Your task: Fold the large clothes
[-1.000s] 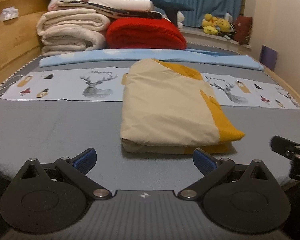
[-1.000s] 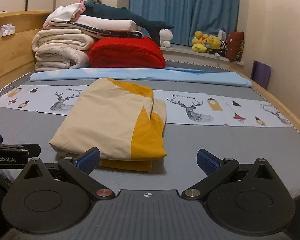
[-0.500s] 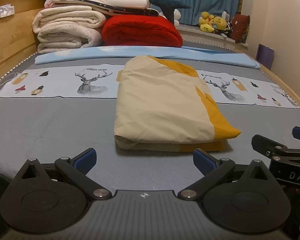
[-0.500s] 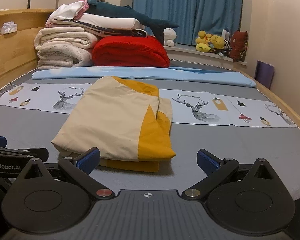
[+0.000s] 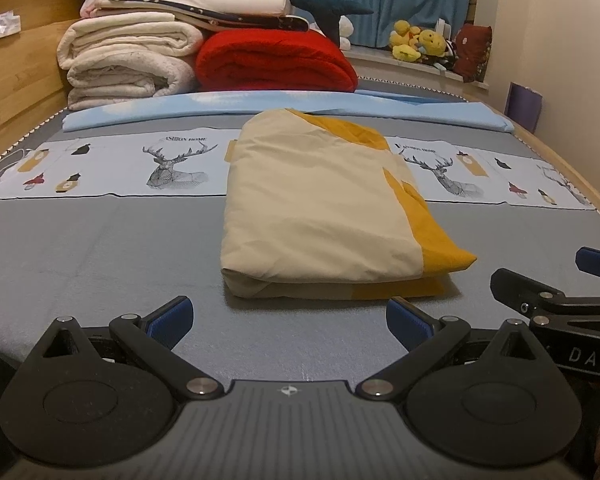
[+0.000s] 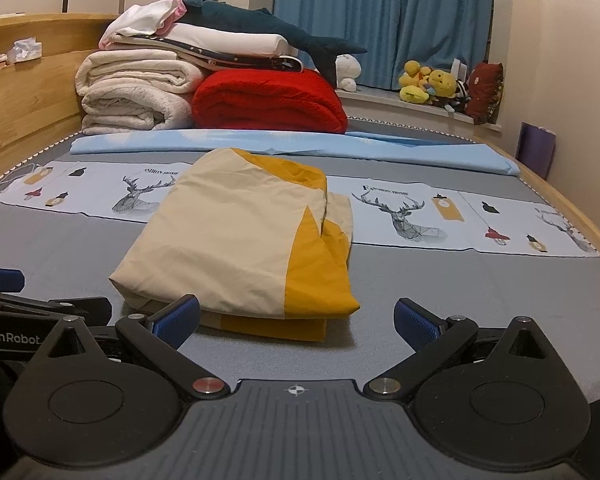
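Blue curtains (image 6: 384, 20) hang at the far end of the room, and below them we see a sill with yellow plush toys (image 6: 428, 86). Our view runs low along a bed (image 5: 80, 248) covered in grey, with a pale printed band (image 5: 112, 168) showing deer across its middle and a light blue sheet (image 6: 284, 146) folded in a strip beyond that. Against the far left, by the wooden headboard (image 5: 12, 80), we find a stack of cream blankets (image 5: 128, 64), a red blanket (image 6: 268, 100) to their right, and white bedding with a dark plush shark (image 6: 260, 26) on top.

Near the middle of the bed lies the folded garment (image 5: 316, 208), cream on top with mustard yellow along its right side and near right corner. It rests flat, in several layers, with its far part across the printed band and its near edge on the grey cover.

We hold the left tongs (image 5: 288, 320) low at the near edge of the bed, spread wide and empty, the blue pads just short of the garment's near edge. The right tongs (image 6: 296, 316) are likewise spread and empty, their left pad just at the garment's near edge, though we cannot tell whether it touches. In the left view the right tool shows at the right edge; in the right view the left tool shows at the left edge, so the two sit side by side.
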A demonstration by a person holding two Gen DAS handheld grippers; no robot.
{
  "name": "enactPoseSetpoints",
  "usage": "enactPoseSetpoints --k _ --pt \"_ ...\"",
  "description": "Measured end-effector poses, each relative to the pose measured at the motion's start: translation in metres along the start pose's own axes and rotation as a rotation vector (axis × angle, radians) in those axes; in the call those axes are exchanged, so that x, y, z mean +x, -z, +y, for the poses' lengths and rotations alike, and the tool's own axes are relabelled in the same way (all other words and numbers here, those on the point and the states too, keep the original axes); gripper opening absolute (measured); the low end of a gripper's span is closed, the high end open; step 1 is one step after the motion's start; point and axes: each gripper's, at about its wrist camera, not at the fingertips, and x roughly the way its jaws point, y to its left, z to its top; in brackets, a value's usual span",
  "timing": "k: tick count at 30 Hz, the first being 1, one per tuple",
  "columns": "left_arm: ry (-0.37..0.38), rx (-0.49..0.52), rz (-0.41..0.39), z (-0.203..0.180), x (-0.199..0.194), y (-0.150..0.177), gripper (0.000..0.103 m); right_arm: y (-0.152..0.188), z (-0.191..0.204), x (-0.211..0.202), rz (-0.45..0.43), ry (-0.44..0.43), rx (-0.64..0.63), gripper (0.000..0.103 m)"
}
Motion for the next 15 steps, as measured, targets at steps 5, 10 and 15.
enactPoseSetpoints --k 5,10,15 --pt "-0.002 0.001 0.005 -0.0013 0.0013 0.0007 0.103 0.0009 -0.0001 0.0004 0.006 -0.003 -0.005 0.102" --pt "-0.002 0.003 0.01 -0.0011 0.0027 0.0012 0.103 0.0015 -0.0008 0.0006 0.011 -0.003 -0.006 0.102" --pt "-0.003 0.004 0.011 -0.0013 0.003 0.0014 0.103 0.0012 -0.0004 0.0008 0.012 -0.003 -0.007 0.102"
